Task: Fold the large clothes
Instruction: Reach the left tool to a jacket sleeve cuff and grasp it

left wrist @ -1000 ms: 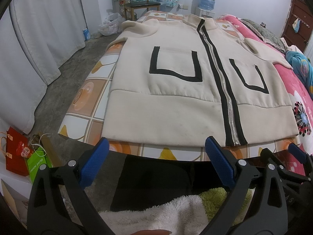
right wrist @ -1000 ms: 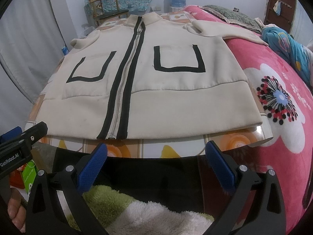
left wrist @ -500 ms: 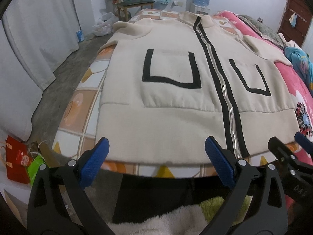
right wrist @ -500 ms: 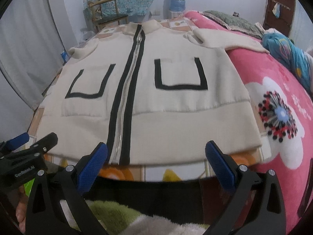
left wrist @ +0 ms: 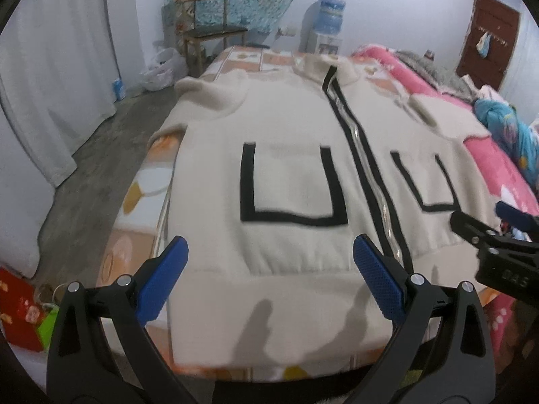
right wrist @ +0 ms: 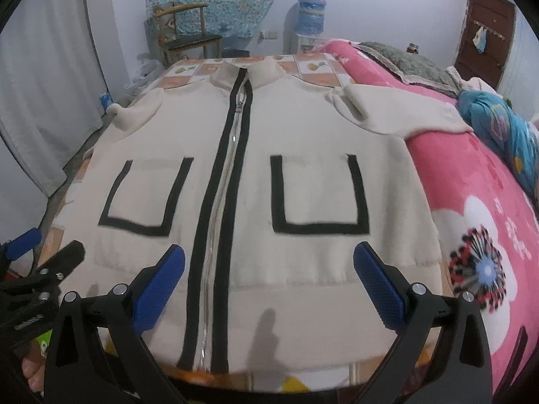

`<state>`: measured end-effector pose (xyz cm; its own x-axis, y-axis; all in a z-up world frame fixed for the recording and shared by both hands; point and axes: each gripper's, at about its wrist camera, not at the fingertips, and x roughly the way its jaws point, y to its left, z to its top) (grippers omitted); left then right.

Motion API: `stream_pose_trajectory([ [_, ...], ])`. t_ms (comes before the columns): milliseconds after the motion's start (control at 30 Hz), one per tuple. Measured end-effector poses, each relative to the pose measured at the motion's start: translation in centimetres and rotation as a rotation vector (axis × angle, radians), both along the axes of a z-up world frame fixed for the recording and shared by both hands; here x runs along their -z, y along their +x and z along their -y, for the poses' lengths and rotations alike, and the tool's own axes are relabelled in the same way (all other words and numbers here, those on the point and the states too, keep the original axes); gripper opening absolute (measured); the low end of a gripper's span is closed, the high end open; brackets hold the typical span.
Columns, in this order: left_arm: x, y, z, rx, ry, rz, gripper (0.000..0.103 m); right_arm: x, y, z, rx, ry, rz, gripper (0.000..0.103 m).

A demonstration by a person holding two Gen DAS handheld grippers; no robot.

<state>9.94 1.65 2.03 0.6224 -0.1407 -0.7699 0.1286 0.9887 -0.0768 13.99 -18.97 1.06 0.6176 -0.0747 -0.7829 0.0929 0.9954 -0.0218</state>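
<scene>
A cream fleece jacket (left wrist: 286, 175) with a black-edged zip and two black-outlined pockets lies flat, front up, on the bed; it also shows in the right wrist view (right wrist: 303, 155). Its hem is nearest me and its sleeves spread to both sides. My left gripper (left wrist: 269, 279) is open and empty, just above the hem left of the zip. My right gripper (right wrist: 269, 279) is open and empty above the hem right of the zip. Each gripper shows at the edge of the other's view.
The bed has an orange patterned sheet (left wrist: 141, 195) on the left and a pink flowered blanket (right wrist: 478, 202) on the right. A blue bundle of cloth (right wrist: 505, 128) lies at the far right. A wooden chair (left wrist: 209, 33), a water dispenser (left wrist: 328, 23) and white curtains (left wrist: 50, 84) stand beyond.
Both grippers have moved forward and up over the foot of the bed, so they now hover over the jacket's hem. The jacket has not moved.
</scene>
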Motion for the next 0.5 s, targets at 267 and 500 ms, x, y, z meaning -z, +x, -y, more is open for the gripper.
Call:
stream_pose_trajectory([
  [267, -0.6, 3.9, -2.1, -0.014, -0.104, 0.014, 0.095, -0.1, 4.4, -1.2, -0.074, 0.006, 0.021, 0.098],
  [500, -1.9, 8.5, -8.7, -0.154, -0.143, 0.086, 0.095, -0.5, 9.0, -4.4, -0.191, 0.057, 0.003, 0.098],
])
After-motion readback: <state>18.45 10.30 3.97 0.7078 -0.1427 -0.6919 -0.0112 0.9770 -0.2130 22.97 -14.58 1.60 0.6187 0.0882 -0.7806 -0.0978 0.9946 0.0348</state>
